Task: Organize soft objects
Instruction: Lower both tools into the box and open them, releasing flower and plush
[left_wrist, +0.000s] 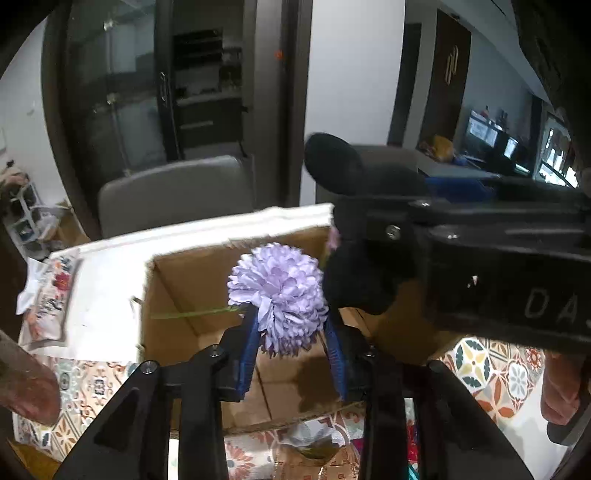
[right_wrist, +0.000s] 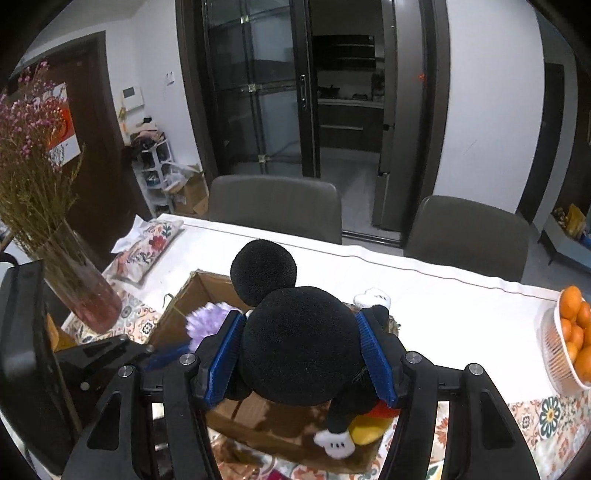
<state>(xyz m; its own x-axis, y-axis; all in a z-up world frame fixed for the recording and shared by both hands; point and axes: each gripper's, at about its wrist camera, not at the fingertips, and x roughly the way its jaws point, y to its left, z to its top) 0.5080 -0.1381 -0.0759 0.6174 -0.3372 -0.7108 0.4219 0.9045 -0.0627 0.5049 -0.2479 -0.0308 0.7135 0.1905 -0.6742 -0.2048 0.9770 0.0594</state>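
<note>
Now the left gripper (left_wrist: 293, 347) is pinching a purple flower (left_wrist: 279, 295) over the cardboard box (left_wrist: 177, 288), stem trailing toward nine o'clock. At three o'clock, the right gripper (right_wrist: 301, 349) is clamping a plush mouse (right_wrist: 301, 343) above the box, probably clear of its rim. Lowering each before releasing seems wise.

The mouse toy (right_wrist: 301, 343) is soft, fuzzy black cloth. The purple flower (left_wrist: 279, 295) has thin cloth petals. The box (left_wrist: 177, 280) is rough brown cardboard. The gripper fingers (right_wrist: 375, 354) have bumpy blue pads on shiny black plastic with metal screws. The vase (right_wrist: 83, 291) is shiny glass.
</note>
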